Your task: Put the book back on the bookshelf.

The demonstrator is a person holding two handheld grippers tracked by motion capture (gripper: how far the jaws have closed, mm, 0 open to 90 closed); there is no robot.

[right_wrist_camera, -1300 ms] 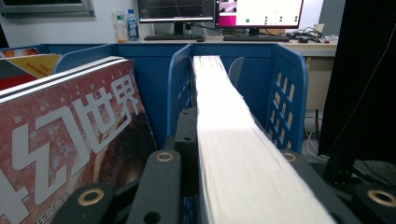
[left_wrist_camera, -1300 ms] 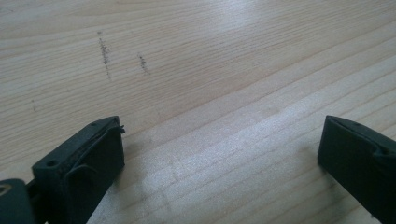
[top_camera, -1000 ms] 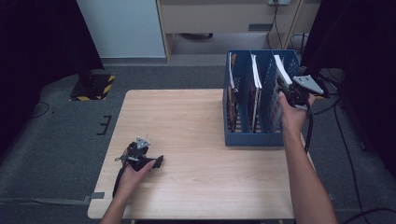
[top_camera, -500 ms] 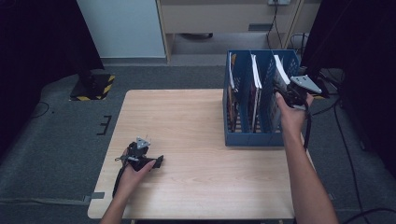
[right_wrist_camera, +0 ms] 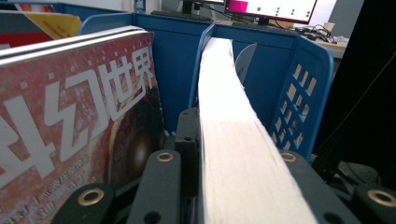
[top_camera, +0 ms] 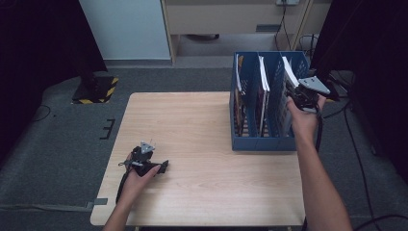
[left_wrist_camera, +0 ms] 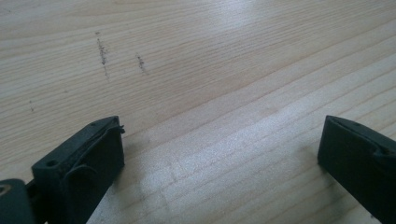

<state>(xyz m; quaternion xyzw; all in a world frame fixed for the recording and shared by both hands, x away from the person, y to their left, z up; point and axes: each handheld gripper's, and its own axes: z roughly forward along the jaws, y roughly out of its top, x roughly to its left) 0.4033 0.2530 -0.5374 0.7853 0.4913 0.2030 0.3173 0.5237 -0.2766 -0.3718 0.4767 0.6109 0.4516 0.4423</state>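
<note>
A blue file rack [top_camera: 262,143] stands at the table's right side with magazines upright in its slots. My right gripper [top_camera: 302,96] is raised over the rightmost slot. A thick book with a white page edge [right_wrist_camera: 229,116] sits between its jaws, which have just been closing; the left pad [right_wrist_camera: 187,135] presses against the book. The same book [top_camera: 290,72] leans in that slot. A red magazine [right_wrist_camera: 79,107] stands in the neighbouring slot. My left gripper [top_camera: 161,167] rests on the table near the front left, its jaws [left_wrist_camera: 224,140] wide apart over bare wood.
The wooden table [top_camera: 192,120] is bare between the two hands. Another magazine [top_camera: 263,82] stands in the rack's middle slot. A cabinet [top_camera: 226,19] and grey floor lie beyond the table's far edge; cables [top_camera: 351,139] trail at the right.
</note>
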